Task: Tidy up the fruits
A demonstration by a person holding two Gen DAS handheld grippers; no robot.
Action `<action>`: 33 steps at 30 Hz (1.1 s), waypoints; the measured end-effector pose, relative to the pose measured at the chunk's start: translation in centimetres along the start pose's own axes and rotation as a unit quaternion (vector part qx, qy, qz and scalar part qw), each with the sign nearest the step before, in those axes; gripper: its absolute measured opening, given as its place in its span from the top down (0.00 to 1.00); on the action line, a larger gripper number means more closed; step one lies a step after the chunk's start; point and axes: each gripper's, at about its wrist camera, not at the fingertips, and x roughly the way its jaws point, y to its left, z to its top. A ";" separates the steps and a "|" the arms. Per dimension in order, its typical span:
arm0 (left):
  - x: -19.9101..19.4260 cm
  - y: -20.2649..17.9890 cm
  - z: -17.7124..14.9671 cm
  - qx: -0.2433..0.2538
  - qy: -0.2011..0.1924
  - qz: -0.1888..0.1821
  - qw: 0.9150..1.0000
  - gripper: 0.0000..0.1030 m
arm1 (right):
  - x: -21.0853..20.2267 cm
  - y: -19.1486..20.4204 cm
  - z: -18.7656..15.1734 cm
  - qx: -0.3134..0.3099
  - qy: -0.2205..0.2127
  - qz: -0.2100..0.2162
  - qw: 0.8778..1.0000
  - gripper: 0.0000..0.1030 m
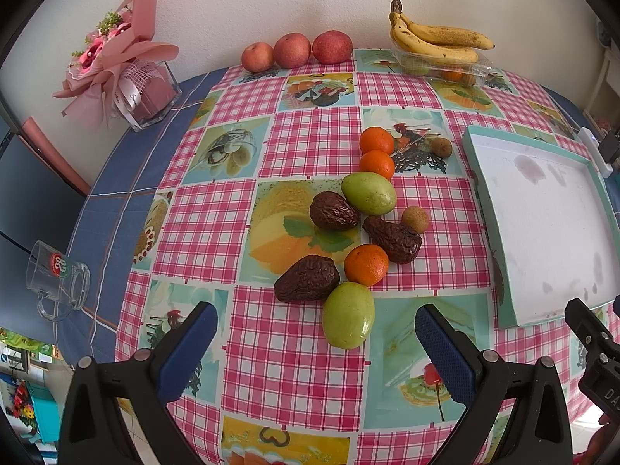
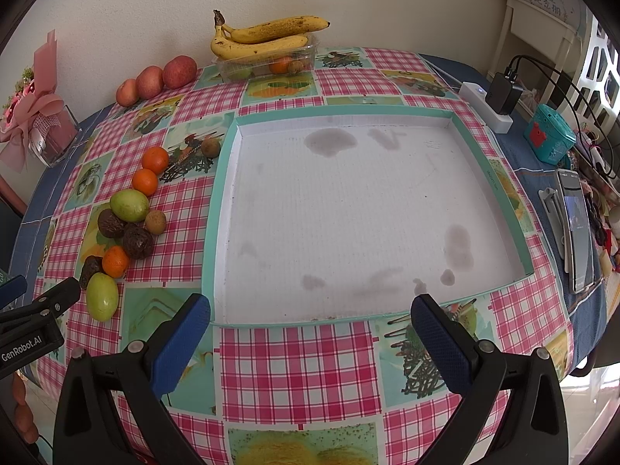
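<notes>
The left tool point(image 1: 314, 333) is wide open and holds nothing. It hangs over the tabletop point(image 1: 294, 348), with a green fruit point(image 1: 348, 314) just ahead at 12 o'clock. Past it sits a bunch of fruits: dark wrinkly ones point(image 1: 306, 278), small oranges point(image 1: 365, 264), another green one point(image 1: 368, 192) and little brown ones point(image 1: 415, 218). At 3 o'clock from the bunch lies a white tray point(image 2: 223, 209) with a teal rim. The right tool point(image 2: 310, 327) is wide open too, holding nothing, at the tray's near edge. Bananas point(image 2: 263, 38) rest at 12 o'clock, by the wall.
</notes>
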 end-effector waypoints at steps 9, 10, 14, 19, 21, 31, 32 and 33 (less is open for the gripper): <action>-0.1 0.1 0.1 -0.004 0.001 -0.001 1.000 0.00 | 0.0 0.0 0.0 0.000 0.000 0.000 1.000 0.00; -0.1 0.2 0.2 -0.006 0.001 -0.002 1.000 0.00 | 0.0 0.0 0.0 0.000 0.000 0.000 1.000 0.00; -0.2 0.6 0.3 -0.017 0.000 -0.005 1.000 0.00 | -0.2 -0.3 -0.1 0.006 -0.002 0.000 1.000 0.00; 0.2 1.6 0.4 -0.035 0.004 -0.007 0.999 0.00 | -0.1 -0.3 0.1 0.008 -0.003 0.000 1.000 0.00; 0.3 2.2 0.5 -0.046 0.003 -0.010 0.999 0.00 | -0.1 -0.1 0.1 0.009 -0.004 0.002 1.000 0.00; 0.0 8.2 0.4 -0.126 -0.052 -0.004 0.991 0.00 | 0.2 1.8 0.7 -0.004 -0.019 0.033 0.999 0.00; -0.1 8.9 0.4 -0.134 -0.061 -0.005 0.989 0.00 | 0.1 2.2 0.8 -0.009 -0.024 0.040 0.999 0.00; -0.3 9.6 0.3 -0.141 -0.072 -0.006 0.987 0.00 | 0.0 2.8 1.0 -0.015 -0.027 0.048 0.998 0.00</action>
